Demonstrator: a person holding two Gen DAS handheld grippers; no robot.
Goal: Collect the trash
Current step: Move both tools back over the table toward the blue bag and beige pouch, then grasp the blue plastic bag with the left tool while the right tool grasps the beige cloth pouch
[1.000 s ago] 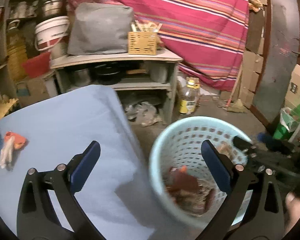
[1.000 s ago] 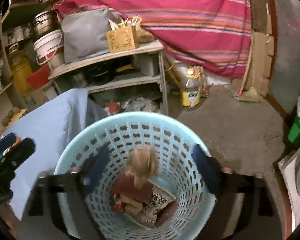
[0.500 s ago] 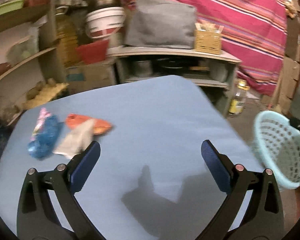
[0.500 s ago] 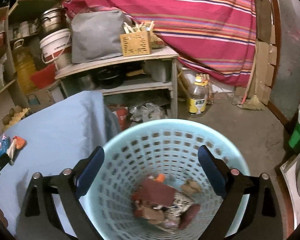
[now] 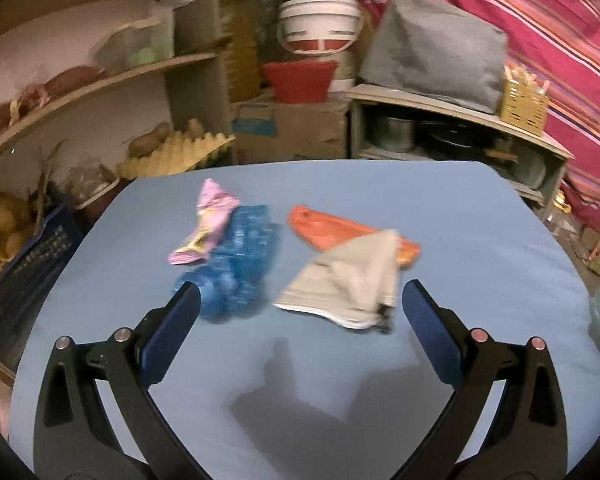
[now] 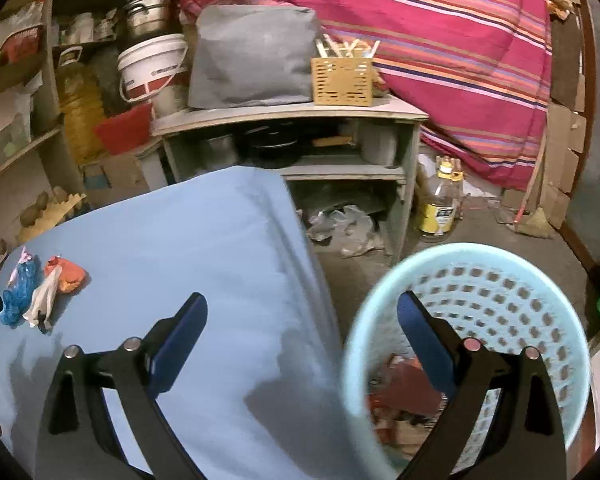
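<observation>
Here, both the left claw point(image 5: 298, 300) and right claw point(image 6: 302, 312) gape empty; the basket point(image 6: 500, 256) holds wrappers point(image 6: 408, 390).

Counter point(image 5: 460, 220): four wrappers point(image 5: 340, 280) clustered at its far left part. Basket point(image 6: 500, 280): on floor, right of counter, trash point(image 6: 404, 392) inside. Shelf unit point(image 6: 292, 112): behind counter.

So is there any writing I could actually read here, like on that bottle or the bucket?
None can be read.
Oil bottle on the floor: yellow label with dark print, too blurred to read.
White bucket: red band with faint marks, too small to read.
Pink wrapper on the blue table: printed pattern, blurred.
Wrappers in the basket: print too blurred.
</observation>
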